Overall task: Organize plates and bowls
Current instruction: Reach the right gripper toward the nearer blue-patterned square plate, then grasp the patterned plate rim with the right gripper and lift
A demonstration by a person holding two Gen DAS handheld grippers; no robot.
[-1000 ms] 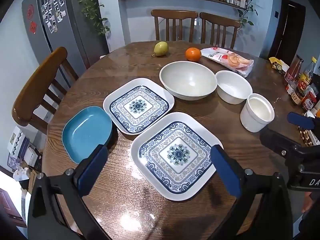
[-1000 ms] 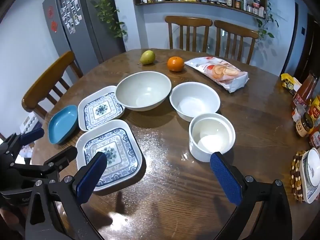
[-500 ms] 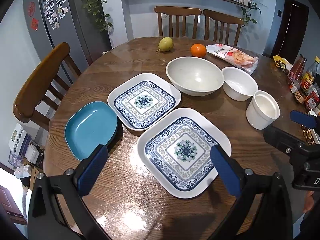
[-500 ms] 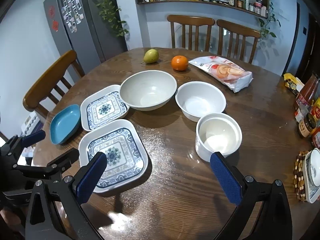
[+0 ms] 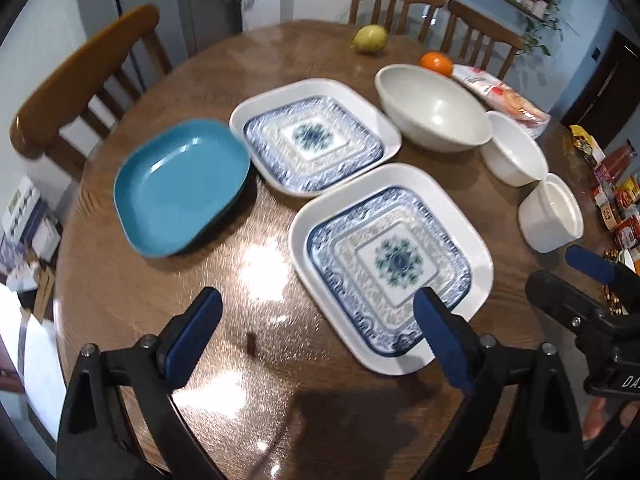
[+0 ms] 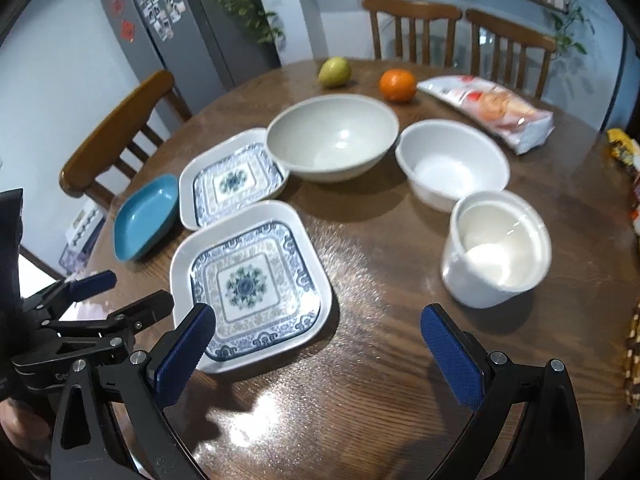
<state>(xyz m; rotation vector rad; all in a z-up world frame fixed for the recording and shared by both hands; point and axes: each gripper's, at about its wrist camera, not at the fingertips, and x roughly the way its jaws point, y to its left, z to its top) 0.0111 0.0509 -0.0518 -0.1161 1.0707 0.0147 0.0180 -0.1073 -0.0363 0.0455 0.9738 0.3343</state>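
Plates and bowls sit unstacked on the round table (image 5: 260,80): the near patterned plate (image 5: 390,258) just ahead of the left tongs (image 5: 316,330), the cup-shaped bowl (image 6: 498,248) beyond the right tongs (image 6: 320,344). Both tongs gape, empty; a rim-edge approach, kept low, looks wisest.

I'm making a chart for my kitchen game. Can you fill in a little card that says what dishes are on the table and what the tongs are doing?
plates: blue plate; far patterned plate; near patterned plate, all lying apart
bowls: large bowl, medium white bowl, tall white cup-bowl, in a row, none stacked
fruit: pear, orange
other: snack bag
left tongs: open, holding nothing, above the table before the near patterned plate
right tongs: open, holding nothing
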